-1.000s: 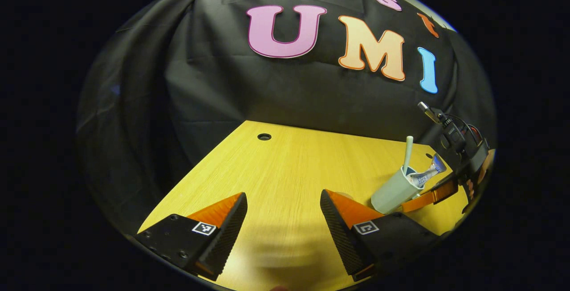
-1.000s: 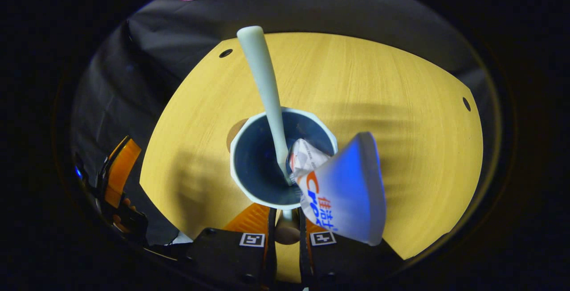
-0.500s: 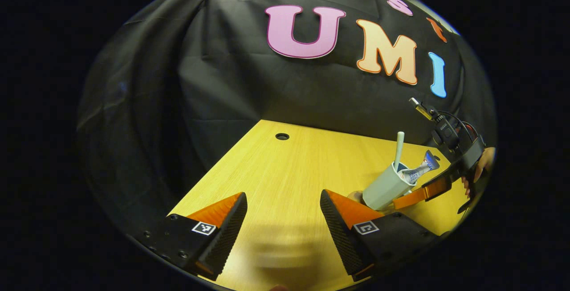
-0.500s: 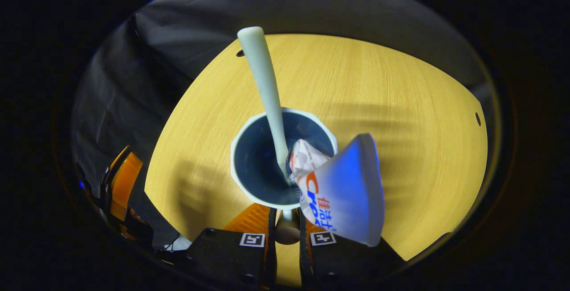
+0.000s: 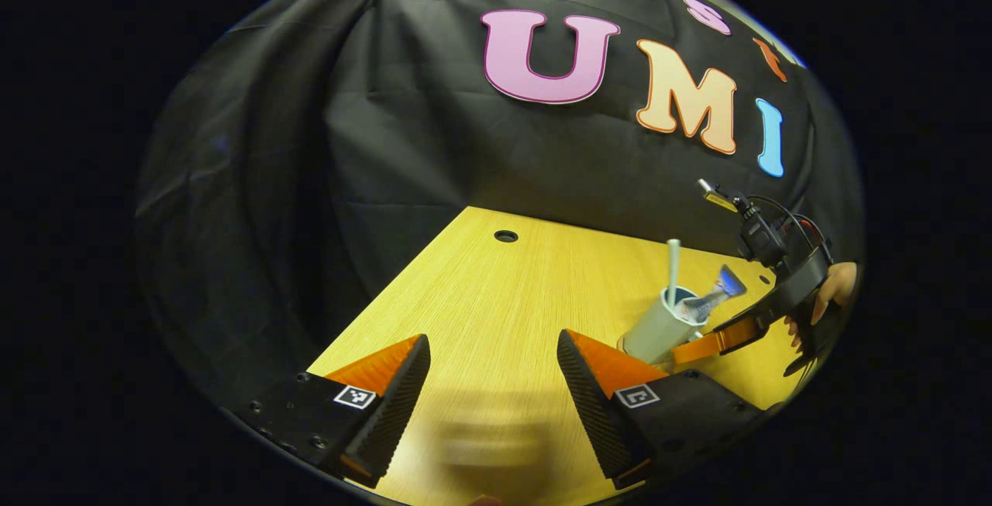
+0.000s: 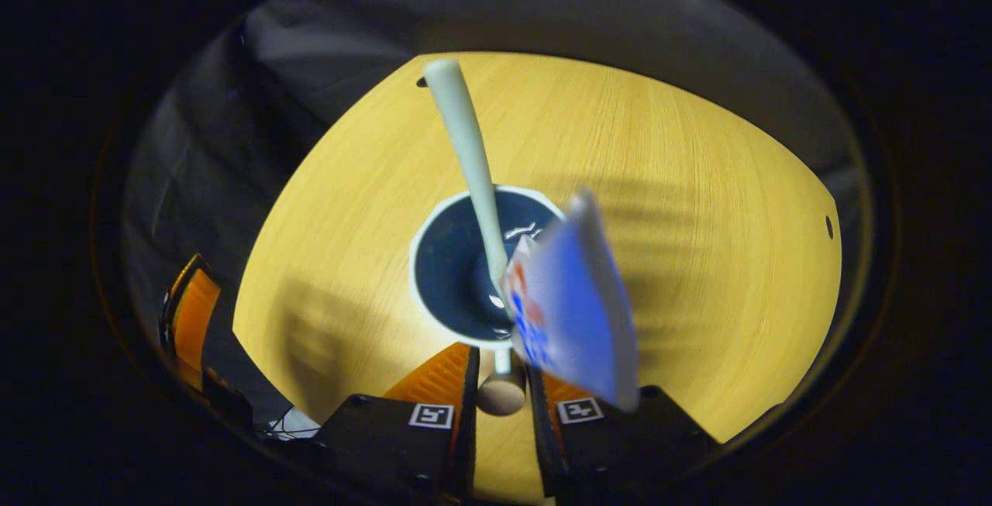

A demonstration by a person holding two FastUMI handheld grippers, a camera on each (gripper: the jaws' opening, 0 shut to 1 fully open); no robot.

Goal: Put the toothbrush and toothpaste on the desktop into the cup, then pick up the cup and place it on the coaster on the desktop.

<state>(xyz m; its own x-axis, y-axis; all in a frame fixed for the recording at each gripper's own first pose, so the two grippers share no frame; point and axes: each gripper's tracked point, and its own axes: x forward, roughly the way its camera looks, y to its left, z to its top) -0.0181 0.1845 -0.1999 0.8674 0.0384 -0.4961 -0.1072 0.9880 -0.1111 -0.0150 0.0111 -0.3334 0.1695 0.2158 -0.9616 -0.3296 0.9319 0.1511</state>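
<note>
On the yellow desktop (image 5: 496, 297), the cup (image 5: 655, 328) sits in the right gripper (image 6: 500, 382)

Its two fingers pinch the cup's handle, seen in the right gripper view, with the toothbrush (image 6: 469, 157) and toothpaste (image 6: 573, 304) (blurred) standing inside the cup. The left gripper (image 5: 492, 394) hangs spread wide over bare wood, nothing between its fingers. Under the cup's base I can just make out the coaster (image 5: 621, 343)

Booth dim; table (image 5: 496, 289) brightly lit from above. Soft banded shadows fell across table (image 6: 697, 204) in right gripper view. Toothpaste (image 6: 573, 304) motion-blurred, close to lens. Strong fisheye bending at edges. Cloth wall underexposed.
</note>
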